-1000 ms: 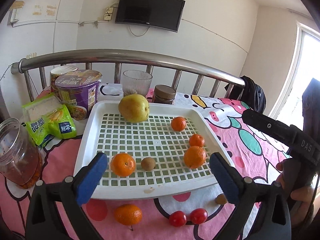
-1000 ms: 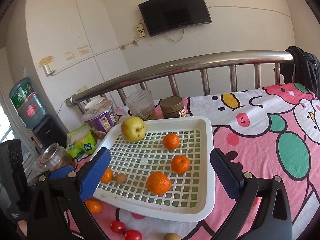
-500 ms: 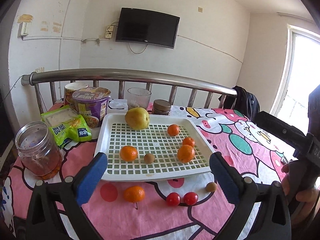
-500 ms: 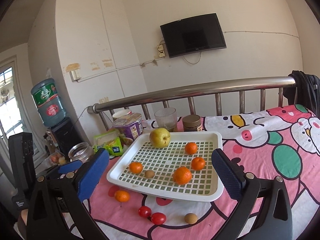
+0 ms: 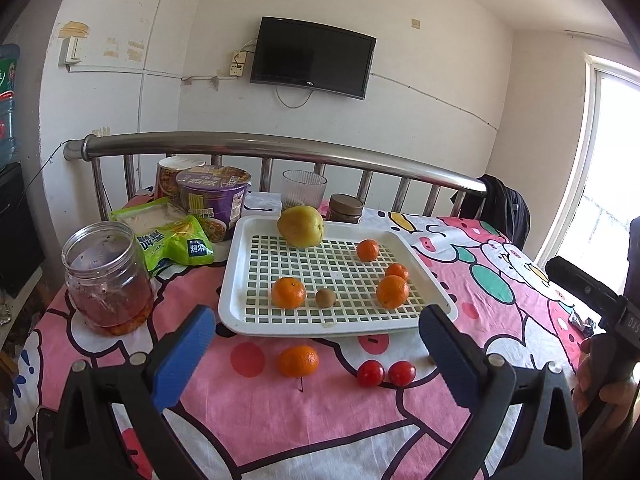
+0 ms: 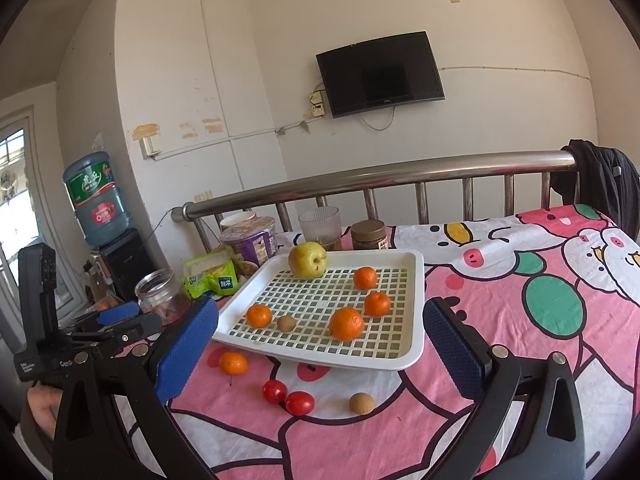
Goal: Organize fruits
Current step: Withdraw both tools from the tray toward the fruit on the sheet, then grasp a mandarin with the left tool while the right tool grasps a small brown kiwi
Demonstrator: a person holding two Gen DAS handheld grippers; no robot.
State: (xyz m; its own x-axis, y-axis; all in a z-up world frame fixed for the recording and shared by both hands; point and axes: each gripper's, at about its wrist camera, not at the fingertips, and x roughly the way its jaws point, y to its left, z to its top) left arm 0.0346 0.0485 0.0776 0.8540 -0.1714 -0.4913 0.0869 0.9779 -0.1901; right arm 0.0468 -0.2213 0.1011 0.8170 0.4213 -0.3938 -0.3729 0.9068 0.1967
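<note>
Bed (image 6: pixel 520 320) with a pink cartoon sheet, white slotted tray (image 5: pixel 236 280) sitting mid-bed toward the rail. In the tray: a pear (image 5: pixel 301 226) at the far edge, four tangerines, one small kiwi (image 5: pixel 325 297). Loose on the sheet along the tray's near edge: one tangerine (image 5: pixel 298 360), two cherry tomatoes (image 6: pixel 287 396) touching each other, and a little brown fruit (image 6: pixel 361 403) off toward the near right corner. Left gripper (image 5: pixel 316 354) and right gripper (image 6: pixel 320 350) both hang back from the tray, spread wide, nothing in either. Looks like mid-sort, between picks. Next up, I'd guess: drop over a stray, probably that tangerine, and close gently.
</note>
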